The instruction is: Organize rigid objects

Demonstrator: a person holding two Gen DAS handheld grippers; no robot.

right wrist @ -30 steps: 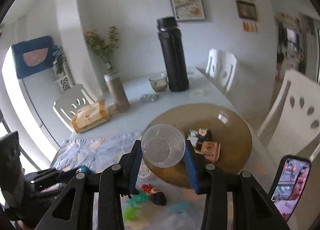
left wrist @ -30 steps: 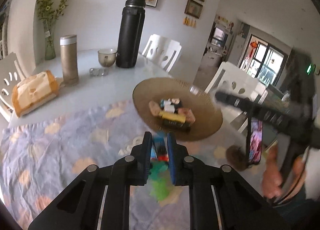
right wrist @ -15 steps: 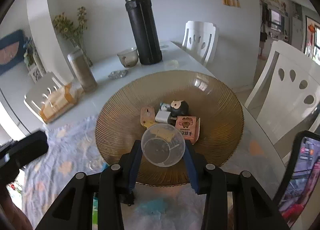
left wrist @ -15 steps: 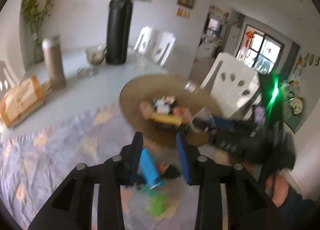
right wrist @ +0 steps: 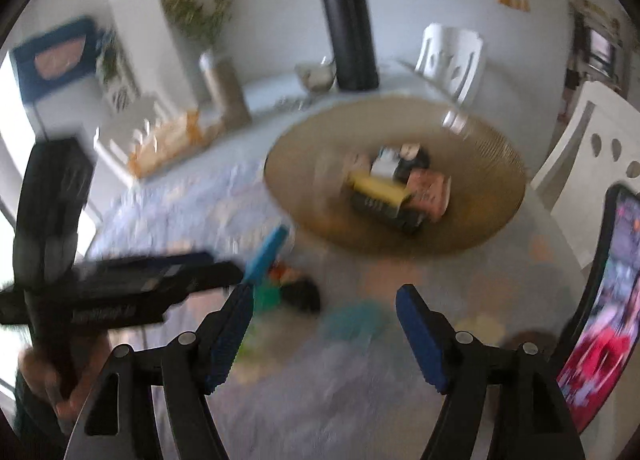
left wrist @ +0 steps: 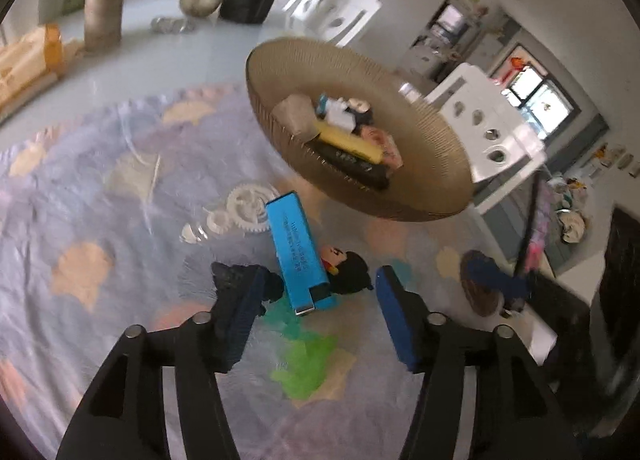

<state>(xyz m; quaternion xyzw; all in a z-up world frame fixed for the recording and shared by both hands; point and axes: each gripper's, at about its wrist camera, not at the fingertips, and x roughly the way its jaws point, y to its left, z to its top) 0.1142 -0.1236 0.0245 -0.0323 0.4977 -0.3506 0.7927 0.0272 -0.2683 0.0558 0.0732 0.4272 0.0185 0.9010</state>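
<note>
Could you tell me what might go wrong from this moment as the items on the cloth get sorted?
The blue box lies tilted against the dark-haired figure, so the open left hand-held gripper could nudge both. The two hand-held grippers work close together over one cluster and might collide. The brown dish already holds a pile; additions may slide.

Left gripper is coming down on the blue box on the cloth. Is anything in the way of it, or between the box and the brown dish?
Nothing blocks the left gripper: its fingers are open and the blue box lies bare just ahead. A dark-haired toy figure sits tight against the box's right side and could get caught. Only cloth lies between the box and the brown dish.
</note>
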